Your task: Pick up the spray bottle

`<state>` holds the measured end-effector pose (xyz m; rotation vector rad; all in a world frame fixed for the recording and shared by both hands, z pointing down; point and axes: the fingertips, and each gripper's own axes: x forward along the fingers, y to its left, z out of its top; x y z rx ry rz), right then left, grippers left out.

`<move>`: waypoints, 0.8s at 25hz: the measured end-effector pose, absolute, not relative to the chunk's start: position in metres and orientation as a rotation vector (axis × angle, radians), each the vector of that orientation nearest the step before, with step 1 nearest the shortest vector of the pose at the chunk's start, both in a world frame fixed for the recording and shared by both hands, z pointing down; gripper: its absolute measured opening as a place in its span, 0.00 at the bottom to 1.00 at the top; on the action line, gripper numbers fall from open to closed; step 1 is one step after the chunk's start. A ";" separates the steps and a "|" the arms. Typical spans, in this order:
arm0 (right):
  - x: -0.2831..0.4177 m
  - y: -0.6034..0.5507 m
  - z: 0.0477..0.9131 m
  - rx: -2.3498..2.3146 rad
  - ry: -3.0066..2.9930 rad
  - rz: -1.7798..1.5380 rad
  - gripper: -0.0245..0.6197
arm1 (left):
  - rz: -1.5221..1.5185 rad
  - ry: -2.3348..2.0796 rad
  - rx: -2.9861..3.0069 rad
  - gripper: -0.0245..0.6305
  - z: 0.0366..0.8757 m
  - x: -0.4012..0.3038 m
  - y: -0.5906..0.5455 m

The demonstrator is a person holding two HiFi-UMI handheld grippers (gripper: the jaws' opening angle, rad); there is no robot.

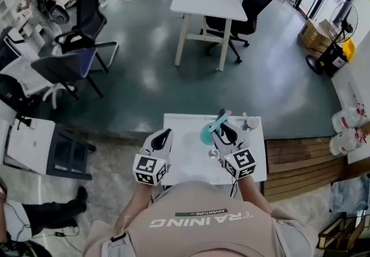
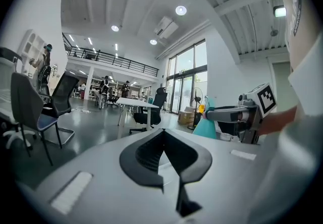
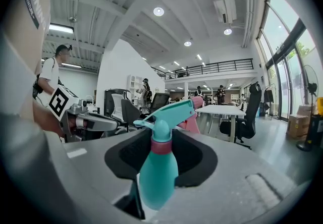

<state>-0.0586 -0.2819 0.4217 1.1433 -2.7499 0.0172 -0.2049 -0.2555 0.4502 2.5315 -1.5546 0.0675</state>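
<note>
1. The spray bottle (image 3: 154, 177) stands upright between the jaws of your right hand-held gripper (image 1: 224, 129), with the teal body hanging below the pads and the trigger head pointing away from you
2. That hand-held gripper is clamped on the bottle just under its pink collar, so the grasp looks made
3. The bottle is over the right half of the white surface (image 1: 179, 154); you cannot tell whether its base is clear of it
4. Your left hand-held gripper (image 1: 166, 135) hovers beside it, jaws together, holding nothing
5. Judged from this, 1 step is left: raise the bottle clear, keeping it away from the small round container (image 1: 251, 123) near the far corner
</note>
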 end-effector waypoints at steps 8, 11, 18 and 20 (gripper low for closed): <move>-0.063 -0.277 0.424 1.139 -2.748 0.001 0.24 | 0.077 -1.542 2.521 0.07 0.457 -0.207 -0.249; -0.064 -0.275 0.424 1.137 -2.740 -0.001 0.24 | 0.082 -1.546 2.510 0.07 0.459 -0.209 -0.246; -0.061 -0.274 0.431 1.172 -2.715 0.011 0.24 | 0.054 -1.583 2.488 0.07 0.466 -0.219 -0.246; -0.061 -0.276 0.431 1.179 -2.713 0.020 0.24 | 0.045 -1.587 2.481 0.07 0.467 -0.221 -0.248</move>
